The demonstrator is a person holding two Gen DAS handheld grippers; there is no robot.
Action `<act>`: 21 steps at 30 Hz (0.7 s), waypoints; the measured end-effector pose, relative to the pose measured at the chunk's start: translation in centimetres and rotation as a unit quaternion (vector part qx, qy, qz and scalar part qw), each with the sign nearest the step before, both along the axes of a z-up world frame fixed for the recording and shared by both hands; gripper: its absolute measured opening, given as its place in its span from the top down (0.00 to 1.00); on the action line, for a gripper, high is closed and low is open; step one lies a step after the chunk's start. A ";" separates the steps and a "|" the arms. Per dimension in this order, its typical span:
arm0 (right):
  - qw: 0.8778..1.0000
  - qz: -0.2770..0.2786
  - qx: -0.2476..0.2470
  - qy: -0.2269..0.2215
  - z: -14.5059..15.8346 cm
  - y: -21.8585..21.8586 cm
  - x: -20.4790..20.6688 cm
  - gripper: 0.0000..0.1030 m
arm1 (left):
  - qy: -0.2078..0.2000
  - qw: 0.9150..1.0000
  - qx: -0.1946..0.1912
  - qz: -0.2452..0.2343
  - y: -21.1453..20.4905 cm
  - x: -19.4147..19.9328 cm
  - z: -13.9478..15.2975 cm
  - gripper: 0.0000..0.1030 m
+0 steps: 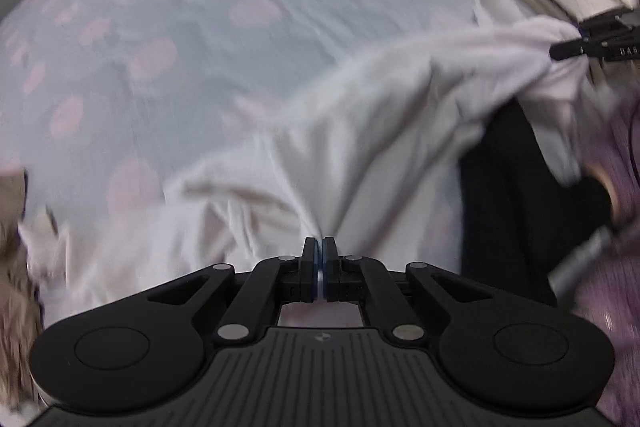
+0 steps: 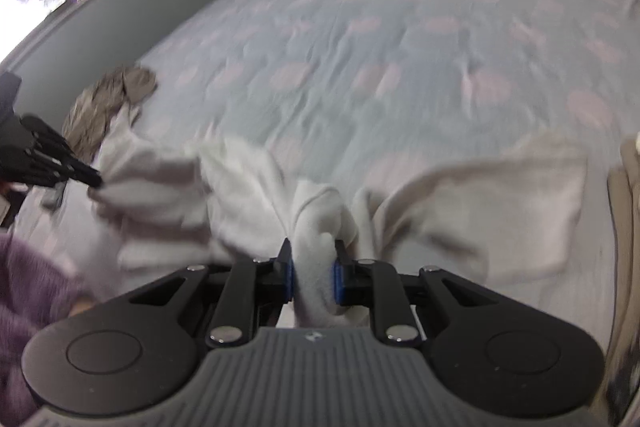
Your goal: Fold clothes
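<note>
Left hand-held gripper is pinched tight on a thin fold of the white garment — pads nearly meeting. Right hand-held gripper clamps a thicker bunch of the same cloth, jaws narrow around it. The garment hangs stretched between the two over the near edge of the bed — a grey-brown heap of clothes lies far left.

My left wrist camera looks steeply down, close over the pale blue bedsheet with pink blotches. My right wrist camera faces shallower across it; both share the white cotton garment.
</note>
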State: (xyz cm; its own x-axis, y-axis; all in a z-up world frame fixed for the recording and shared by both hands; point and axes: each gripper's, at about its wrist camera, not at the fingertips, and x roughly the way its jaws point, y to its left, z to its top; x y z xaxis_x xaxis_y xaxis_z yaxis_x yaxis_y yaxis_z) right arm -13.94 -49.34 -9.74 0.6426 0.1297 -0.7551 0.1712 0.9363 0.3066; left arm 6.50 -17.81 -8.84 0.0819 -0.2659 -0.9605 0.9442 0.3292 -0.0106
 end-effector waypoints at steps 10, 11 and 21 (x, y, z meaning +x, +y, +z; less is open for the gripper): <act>0.997 0.049 -0.012 0.055 -2.3 4.2 -2.3 0.79 | 0.005 0.999 0.030 -0.013 0.9 -2.6 -0.2 1.00; 0.997 0.049 -0.012 0.053 -2.2 4.2 -2.3 0.75 | -0.004 1.000 0.013 -0.002 0.9 -2.4 0.4 0.99; 0.999 0.007 -0.040 0.008 0.3 2.1 -1.6 0.54 | -0.084 0.991 -0.091 0.048 -1.9 1.0 2.9 0.42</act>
